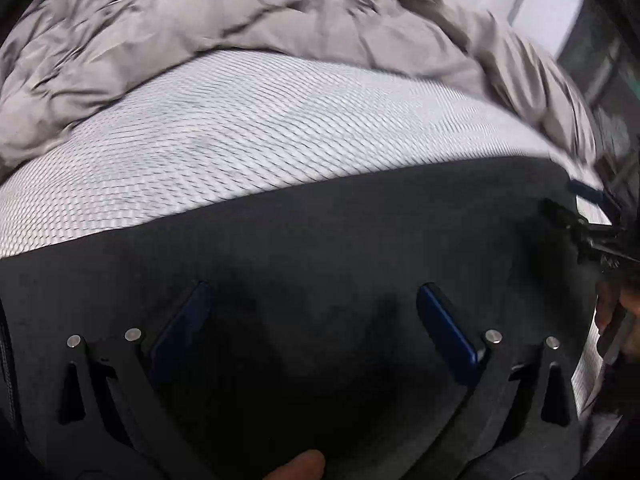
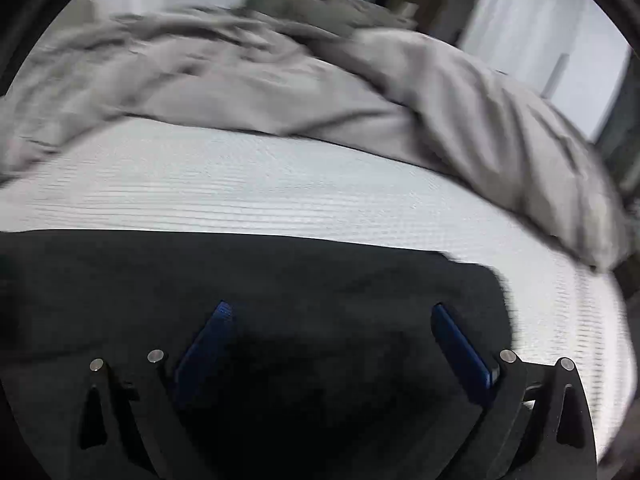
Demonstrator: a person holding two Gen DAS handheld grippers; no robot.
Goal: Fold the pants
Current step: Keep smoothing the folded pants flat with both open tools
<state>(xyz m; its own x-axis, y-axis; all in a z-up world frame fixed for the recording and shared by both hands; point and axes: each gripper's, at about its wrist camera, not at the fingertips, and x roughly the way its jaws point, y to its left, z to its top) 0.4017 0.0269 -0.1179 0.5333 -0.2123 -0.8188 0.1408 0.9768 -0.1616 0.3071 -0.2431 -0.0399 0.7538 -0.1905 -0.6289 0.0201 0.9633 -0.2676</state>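
Note:
Dark charcoal pants (image 1: 320,220) lie flat on a white textured mattress (image 1: 240,132), filling the lower half of the left wrist view. My left gripper (image 1: 314,298) hovers just over them, its blue-padded fingers spread wide with nothing between them. In the right wrist view the same pants (image 2: 240,268) end at a corner on the right, and my right gripper (image 2: 330,316) is open above the cloth. The right gripper's tip (image 1: 588,232) shows at the right edge of the left wrist view.
A rumpled grey duvet (image 1: 200,32) is piled along the far side of the mattress (image 2: 280,184) and also appears as the duvet (image 2: 460,92) sloping down to the right. A thumb (image 1: 300,468) shows at the bottom. White wall panels (image 2: 560,40) stand beyond the bed.

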